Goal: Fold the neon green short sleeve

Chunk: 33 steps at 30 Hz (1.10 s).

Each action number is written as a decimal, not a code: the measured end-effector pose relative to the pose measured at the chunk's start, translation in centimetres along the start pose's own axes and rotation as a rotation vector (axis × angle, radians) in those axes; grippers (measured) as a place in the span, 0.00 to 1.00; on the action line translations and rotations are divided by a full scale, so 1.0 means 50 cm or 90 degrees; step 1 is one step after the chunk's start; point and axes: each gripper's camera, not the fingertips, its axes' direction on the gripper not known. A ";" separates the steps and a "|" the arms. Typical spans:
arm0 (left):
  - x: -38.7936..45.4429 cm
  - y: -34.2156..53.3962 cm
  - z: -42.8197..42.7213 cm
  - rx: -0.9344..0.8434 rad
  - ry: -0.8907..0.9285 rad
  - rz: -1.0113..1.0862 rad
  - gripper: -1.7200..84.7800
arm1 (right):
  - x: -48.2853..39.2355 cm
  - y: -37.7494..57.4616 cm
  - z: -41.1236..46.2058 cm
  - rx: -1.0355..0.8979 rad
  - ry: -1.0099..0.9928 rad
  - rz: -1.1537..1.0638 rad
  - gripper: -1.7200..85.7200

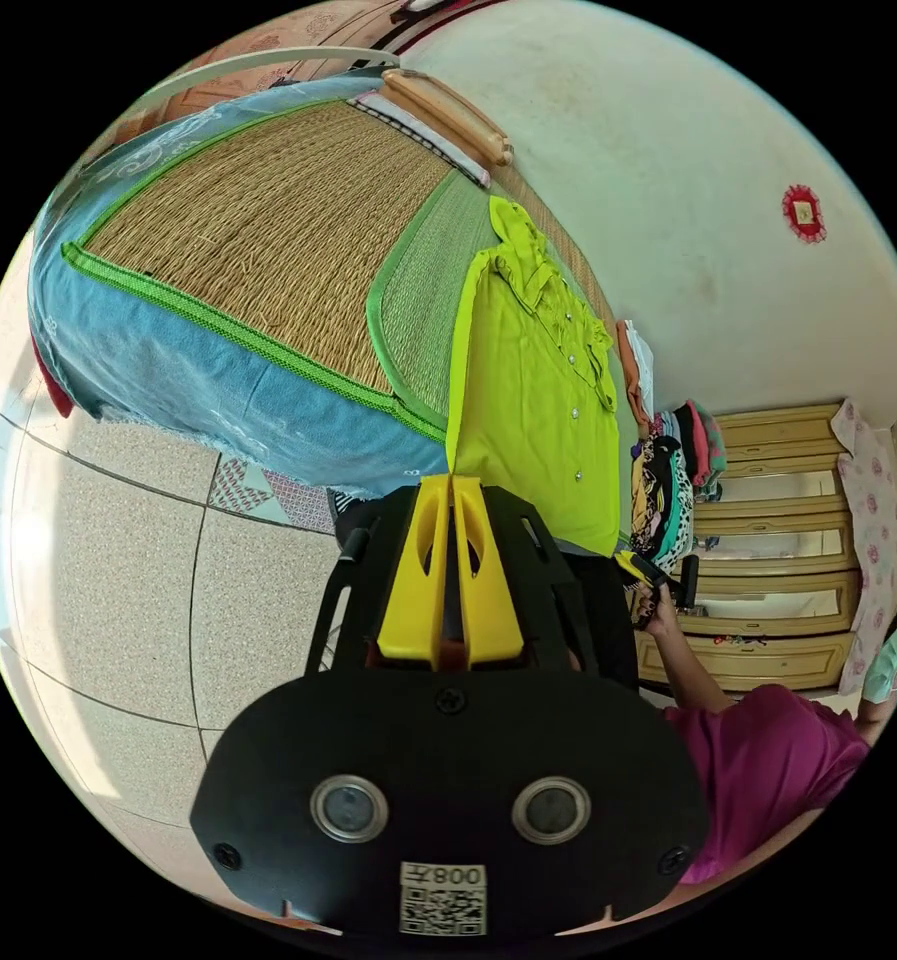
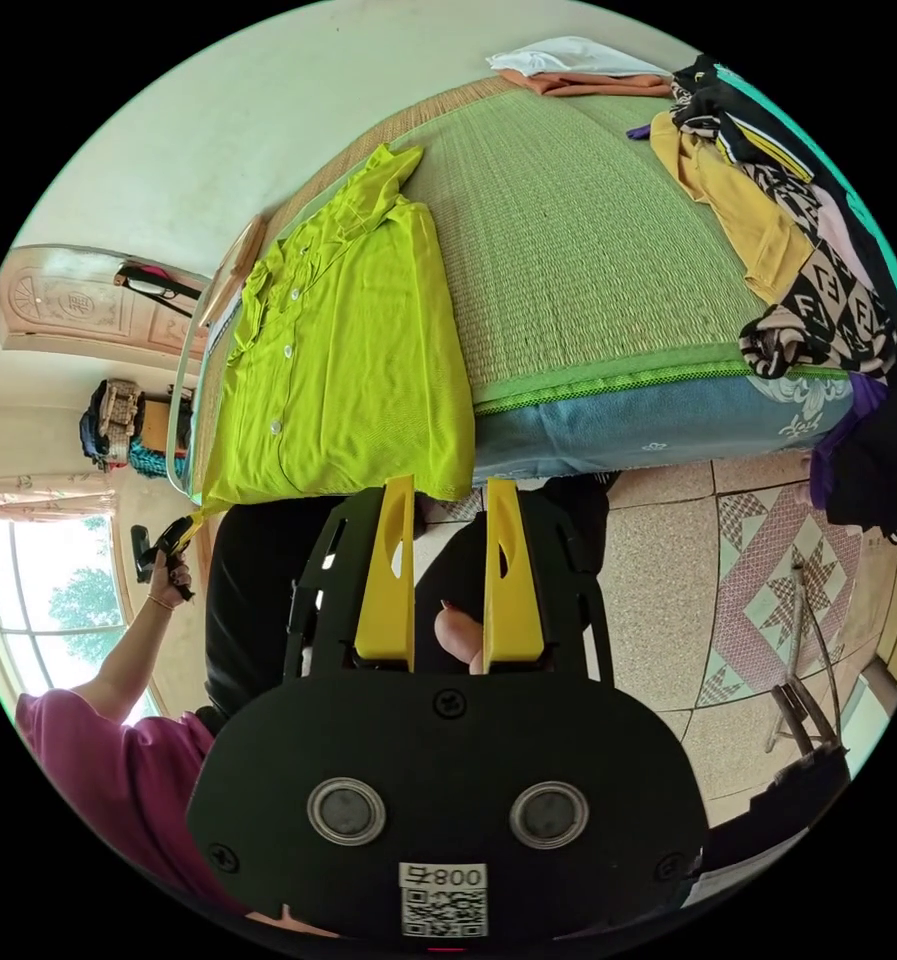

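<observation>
Neon green shirt (image 2: 348, 360) lies flat on bed (image 2: 578, 250) w/ hem over the edge, left hand-held gripper (image 1: 452, 480) pinching its corner, right hand-held gripper (image 2: 450, 485) open & empty: shirt could slide off if tugged.

A white sticker (image 1: 443, 898) is sitting on the black housing of the left gripper (image 1: 452, 480), carrying a short printed code above a QR square. A matching sticker (image 2: 443, 898) is showing on the right gripper (image 2: 448, 485). A red ornament (image 1: 803, 212) is hanging on the wall, its mark too small to read.
</observation>
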 end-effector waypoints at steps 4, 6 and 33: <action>-0.020 0.017 -0.025 0.018 0.002 -0.026 0.02 | 0.019 -0.022 0.008 -0.024 -0.006 -0.015 0.15; -0.028 0.025 -0.033 0.024 0.001 -0.038 0.02 | 0.026 -0.029 0.011 -0.032 -0.004 -0.018 0.15; -0.064 0.110 -0.072 -0.011 -0.028 -0.066 0.02 | 0.183 -0.101 0.039 -0.090 -0.120 -0.047 0.07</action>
